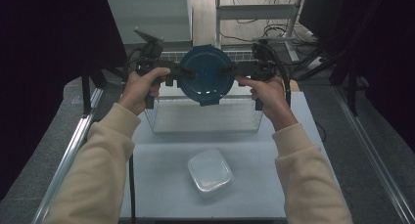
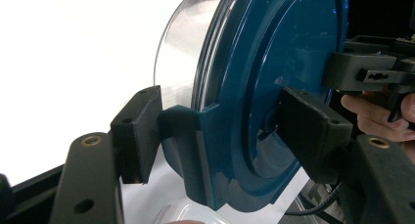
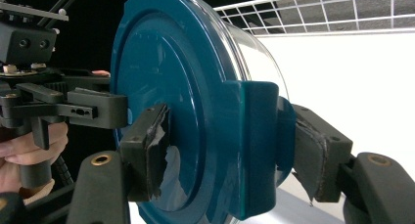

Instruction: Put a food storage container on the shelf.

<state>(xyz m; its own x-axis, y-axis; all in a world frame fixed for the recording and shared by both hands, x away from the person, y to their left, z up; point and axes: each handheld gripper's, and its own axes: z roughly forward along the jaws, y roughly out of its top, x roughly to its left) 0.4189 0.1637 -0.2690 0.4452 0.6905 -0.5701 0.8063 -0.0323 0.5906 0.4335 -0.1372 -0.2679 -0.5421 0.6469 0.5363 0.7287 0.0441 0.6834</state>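
Above the wire basket (image 1: 205,117) on the worktop (image 1: 161,180), both grippers, left (image 1: 172,73) and right (image 1: 238,70), have their jaws clamped on the blue-lidded tub (image 1: 205,75), so squeeze evenly from both sides and move together, slowly.

Dim, dark-edged high view; gripper views sharp up close, white background overexposed.

Overhead; 2 close views, shared container (image 1: 205,75)
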